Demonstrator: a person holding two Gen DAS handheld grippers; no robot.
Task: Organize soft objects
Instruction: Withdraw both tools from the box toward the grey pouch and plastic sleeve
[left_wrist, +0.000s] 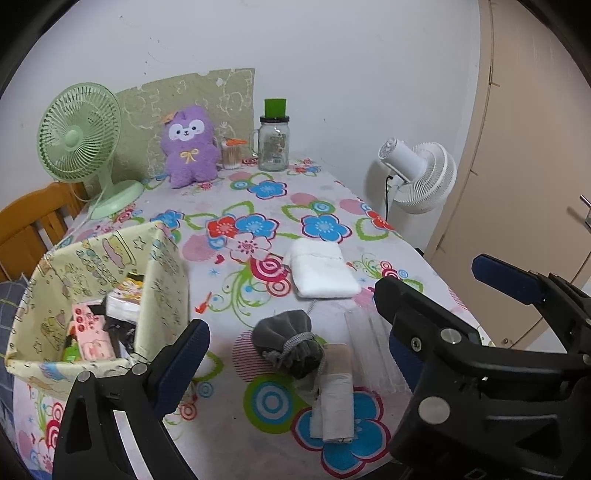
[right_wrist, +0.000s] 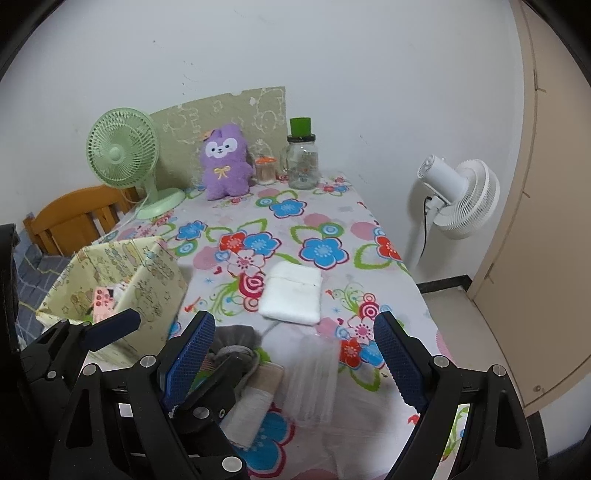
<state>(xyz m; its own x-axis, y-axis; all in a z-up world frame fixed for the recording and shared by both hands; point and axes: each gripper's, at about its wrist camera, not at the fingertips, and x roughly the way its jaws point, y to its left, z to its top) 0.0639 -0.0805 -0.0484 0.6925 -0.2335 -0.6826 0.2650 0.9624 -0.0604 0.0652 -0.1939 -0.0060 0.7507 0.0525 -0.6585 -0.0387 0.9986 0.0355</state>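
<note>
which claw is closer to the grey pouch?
Left. The left claw has the grey pouch lying between its open fingers; the right claw hangs open further right, above a clear wrapper.

Stood at table's far edge: green desk fan (left_wrist: 79, 134), glass jar (left_wrist: 273, 144) with green lid, small cotton-swab container (left_wrist: 232, 155) left of the jar. Patterned green board (left_wrist: 207, 99) leaned against wall behind them. White fan (left_wrist: 417, 177) on a stand off the table's right side. Wooden chair (left_wrist: 33, 218) at left. Beige door (left_wrist: 535, 147) at right. Floral tablecloth (left_wrist: 258, 221) over the table.
</note>
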